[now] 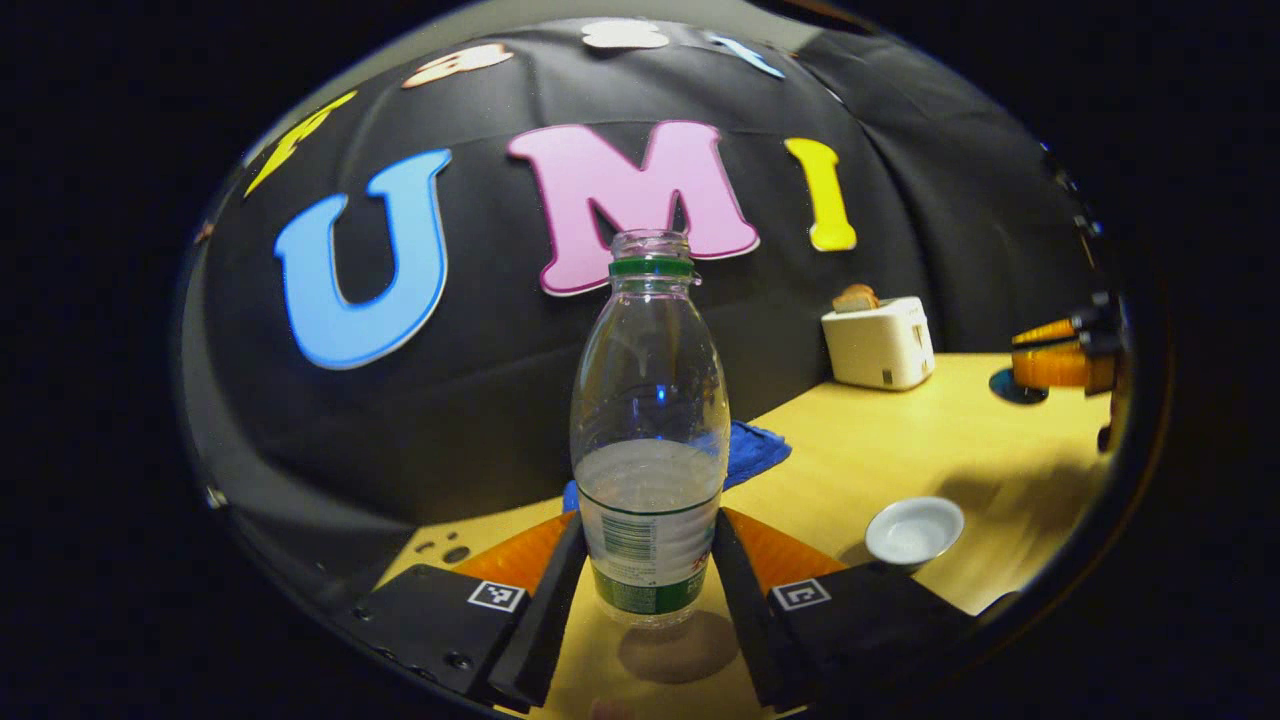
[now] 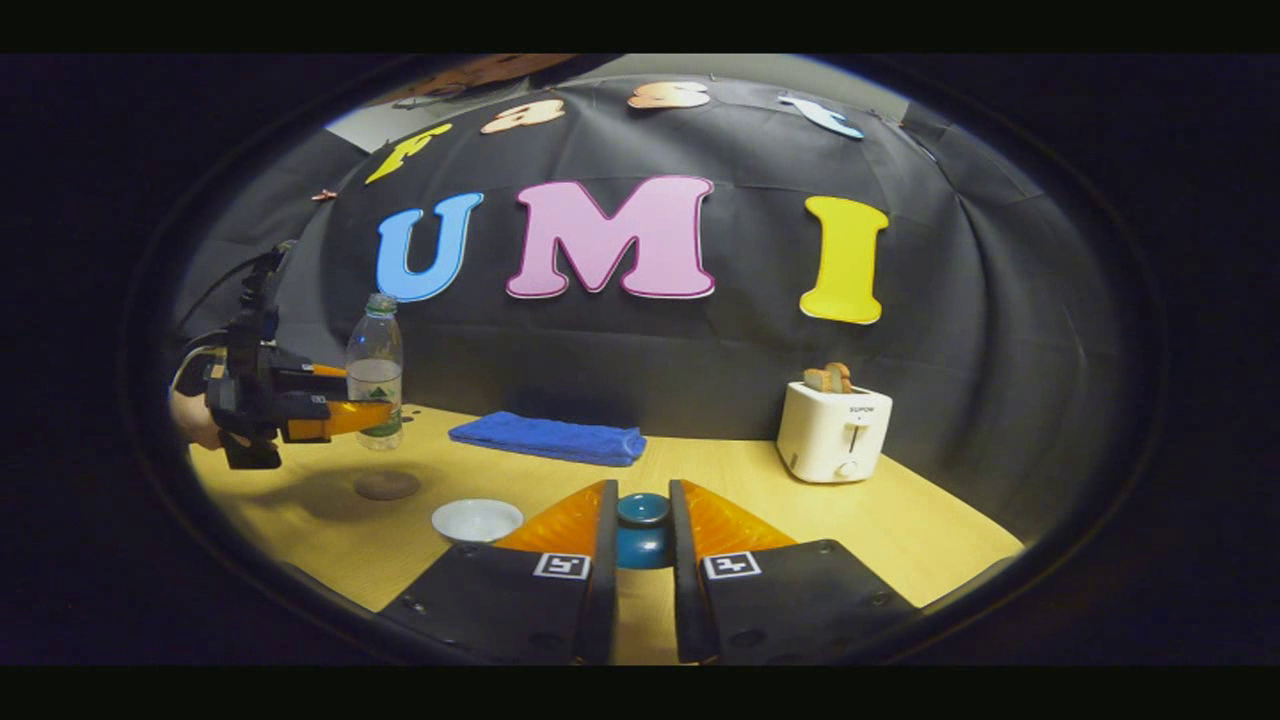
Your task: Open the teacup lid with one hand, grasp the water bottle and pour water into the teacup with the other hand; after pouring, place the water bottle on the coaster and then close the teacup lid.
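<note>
Holding the water bottle (image 1: 650, 440) in my left gripper (image 1: 650, 580), lid (image 2: 643, 509) pinched in my right gripper (image 2: 643, 545); next, lower onto the coaster (image 1: 678, 647) below.

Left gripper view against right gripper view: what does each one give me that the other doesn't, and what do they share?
Left gripper view: a close look at the water bottle clamped between the left gripper fingers, neck uncapped, roughly a third full. Right gripper view: the blue teacup between the right gripper fingers, plus a side look at the bottle held off the table near the coaster. Shared: the bottle, white dish, blue cloth, toaster and table.
</note>
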`<state>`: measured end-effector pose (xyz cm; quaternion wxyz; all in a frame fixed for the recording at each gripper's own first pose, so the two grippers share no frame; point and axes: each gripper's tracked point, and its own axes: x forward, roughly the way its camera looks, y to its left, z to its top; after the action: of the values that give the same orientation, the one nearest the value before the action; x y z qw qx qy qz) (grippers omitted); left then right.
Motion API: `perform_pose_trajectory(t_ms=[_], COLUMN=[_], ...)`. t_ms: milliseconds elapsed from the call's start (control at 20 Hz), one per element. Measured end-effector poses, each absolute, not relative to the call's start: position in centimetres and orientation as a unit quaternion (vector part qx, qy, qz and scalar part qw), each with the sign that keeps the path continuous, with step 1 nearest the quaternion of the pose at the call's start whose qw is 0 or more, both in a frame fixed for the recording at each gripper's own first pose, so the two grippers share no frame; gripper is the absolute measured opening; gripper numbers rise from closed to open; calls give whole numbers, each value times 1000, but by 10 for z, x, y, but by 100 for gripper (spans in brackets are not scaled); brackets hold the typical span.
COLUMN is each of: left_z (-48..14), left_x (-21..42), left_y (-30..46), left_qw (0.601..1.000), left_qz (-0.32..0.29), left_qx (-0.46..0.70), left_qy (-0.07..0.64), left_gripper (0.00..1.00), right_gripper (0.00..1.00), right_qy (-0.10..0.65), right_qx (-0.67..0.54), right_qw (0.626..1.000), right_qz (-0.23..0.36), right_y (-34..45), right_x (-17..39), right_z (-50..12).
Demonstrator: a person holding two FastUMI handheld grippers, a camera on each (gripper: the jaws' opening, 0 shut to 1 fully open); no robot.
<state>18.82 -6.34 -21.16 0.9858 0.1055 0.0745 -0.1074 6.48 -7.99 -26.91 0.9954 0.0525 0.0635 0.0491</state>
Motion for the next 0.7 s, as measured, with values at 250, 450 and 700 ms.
perform_pose_trajectory(t_ms=[250,450,700], left_z=[-252,-264,-276], left_x=[186,185,184], left_y=[-41,-40,-34], left_qw=[988,987,987], left_qz=[-99,-108,-97], left_qx=[31,11,-15], left_qy=[111,116,126], left_gripper=[76,76,79], right_gripper=[26,22,31], right_qy=[62,61,64], right_qx=[56,63,89], right_qw=[994,993,990], right_qz=[65,75,89], right_y=[-53,-37,-13], right_x=[78,86,93], right_z=[-264,-261,-262])
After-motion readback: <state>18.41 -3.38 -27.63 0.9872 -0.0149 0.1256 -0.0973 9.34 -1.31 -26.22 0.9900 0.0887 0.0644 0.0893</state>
